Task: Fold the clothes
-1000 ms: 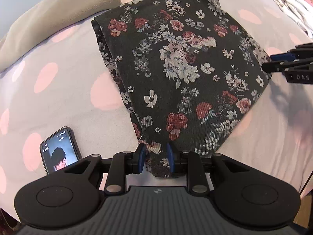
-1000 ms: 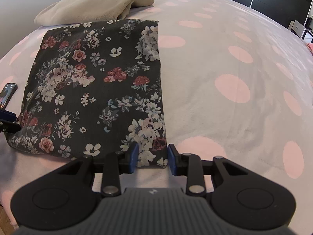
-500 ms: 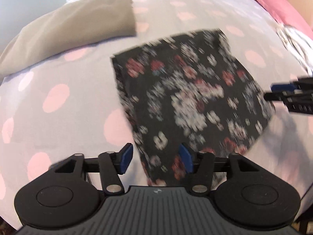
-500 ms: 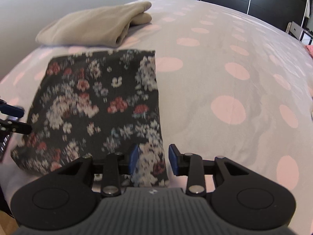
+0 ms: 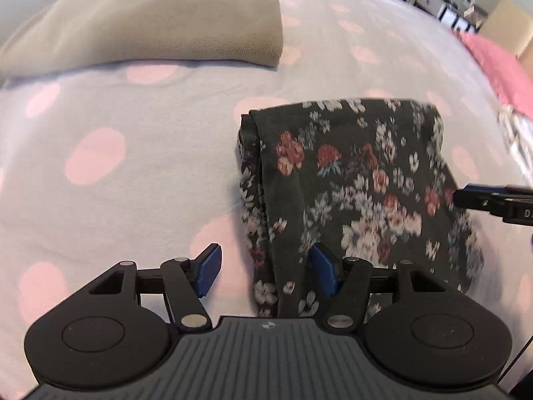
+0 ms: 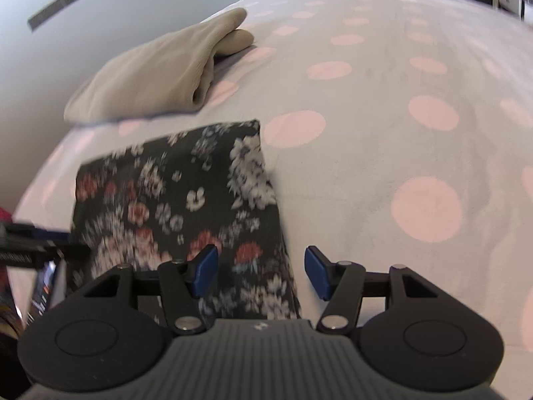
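The dark floral folded garment (image 5: 353, 193) is lying flat on the grey bedspread with pink dots (image 5: 140, 173), near the beige folded fleece (image 5: 150, 23); the left gripper (image 5: 265, 271) is hovering wide open over its near left edge, gripping nothing; the right gripper (image 6: 261, 271) is likewise gaping empty above the near right edge; the fold looks finished, so the next move probably calls for setting it aside or fetching another piece.
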